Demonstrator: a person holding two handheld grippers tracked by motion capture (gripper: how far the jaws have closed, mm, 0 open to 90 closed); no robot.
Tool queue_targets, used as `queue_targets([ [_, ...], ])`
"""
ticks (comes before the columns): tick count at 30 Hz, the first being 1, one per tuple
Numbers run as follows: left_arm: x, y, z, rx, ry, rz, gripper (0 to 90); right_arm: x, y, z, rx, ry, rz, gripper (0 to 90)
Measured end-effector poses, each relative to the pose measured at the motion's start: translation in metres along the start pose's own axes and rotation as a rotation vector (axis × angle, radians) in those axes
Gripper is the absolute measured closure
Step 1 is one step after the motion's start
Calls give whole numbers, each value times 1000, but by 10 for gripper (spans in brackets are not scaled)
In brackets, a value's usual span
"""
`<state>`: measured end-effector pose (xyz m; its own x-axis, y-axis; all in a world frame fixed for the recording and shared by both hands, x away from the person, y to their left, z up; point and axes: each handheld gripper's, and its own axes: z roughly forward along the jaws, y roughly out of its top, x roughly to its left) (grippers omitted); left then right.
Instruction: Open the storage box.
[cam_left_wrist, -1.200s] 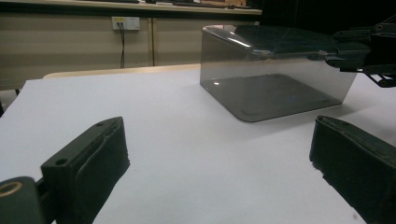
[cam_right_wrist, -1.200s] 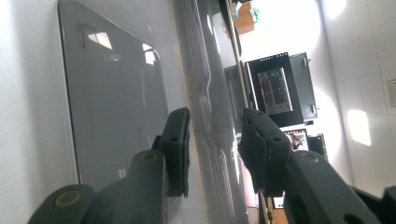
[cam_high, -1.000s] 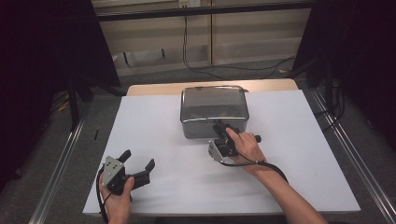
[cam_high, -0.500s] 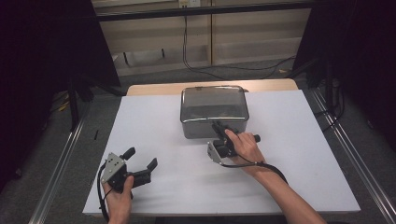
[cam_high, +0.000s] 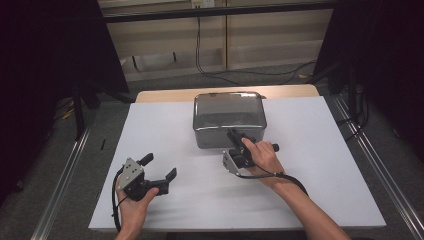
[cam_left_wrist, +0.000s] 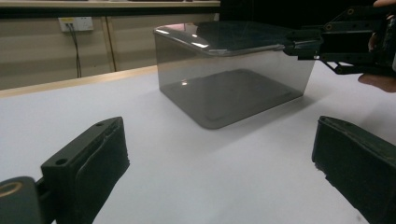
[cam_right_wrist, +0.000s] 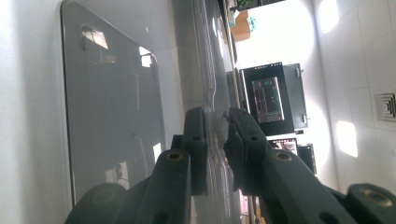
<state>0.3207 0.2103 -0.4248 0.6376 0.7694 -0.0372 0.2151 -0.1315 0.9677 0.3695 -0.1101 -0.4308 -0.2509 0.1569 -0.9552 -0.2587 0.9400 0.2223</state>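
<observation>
Resting low near the front left part of the white table (cam_high: 320, 150), the left gripper (cam_high: 161, 167) sits in the person's left hand (cam_high: 132, 202) with its jaws spread wide and nothing between them; in the left gripper view its two black pads (cam_left_wrist: 100, 158) stand far apart over bare table surface, aimed toward the container. Farther in, right of centre, the right hand (cam_high: 262, 157) holds the right gripper (cam_high: 233, 134) up against the near edge of the metal container (cam_high: 229, 120). Its jaws have just been closing and now pinch the rim of that container's near wall: the right gripper view shows one finger (cam_right_wrist: 196, 144) on either side of the thin shiny edge, pressed against it, and the left gripper view shows the same jaws meeting at the container's upper corner. Behind them, the container, a shiny rectangular steel tub with rounded corners, stands upright on the table at its middle toward the far edge, with its open top facing up.
</observation>
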Motion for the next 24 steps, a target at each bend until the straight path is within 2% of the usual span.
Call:
queue_targets([
  [6,-2,4,13,7,-8,33,35,-2,-1,-1,-4,-2,10,782],
  [10,0,5,22,4,-20,12,35,-2,0,-1,-4,-2,10,783],
  [12,1,7,26,-1,-20,24,35,-3,0,-1,-6,-5,13,784],
  [14,3,7,30,-2,-24,18,33,-4,-1,-1,-9,-8,15,787],
  [15,3,8,33,-4,-29,-1,35,-5,-1,-1,-7,-12,15,788],
  [19,6,10,39,-5,-35,17,42,-8,-1,-1,-11,-15,19,789],
  [20,5,11,41,-8,-32,4,42,-8,-1,-1,-12,-15,18,790],
  [24,6,19,51,-22,-39,33,44,-9,-1,-1,-13,-20,20,791],
])
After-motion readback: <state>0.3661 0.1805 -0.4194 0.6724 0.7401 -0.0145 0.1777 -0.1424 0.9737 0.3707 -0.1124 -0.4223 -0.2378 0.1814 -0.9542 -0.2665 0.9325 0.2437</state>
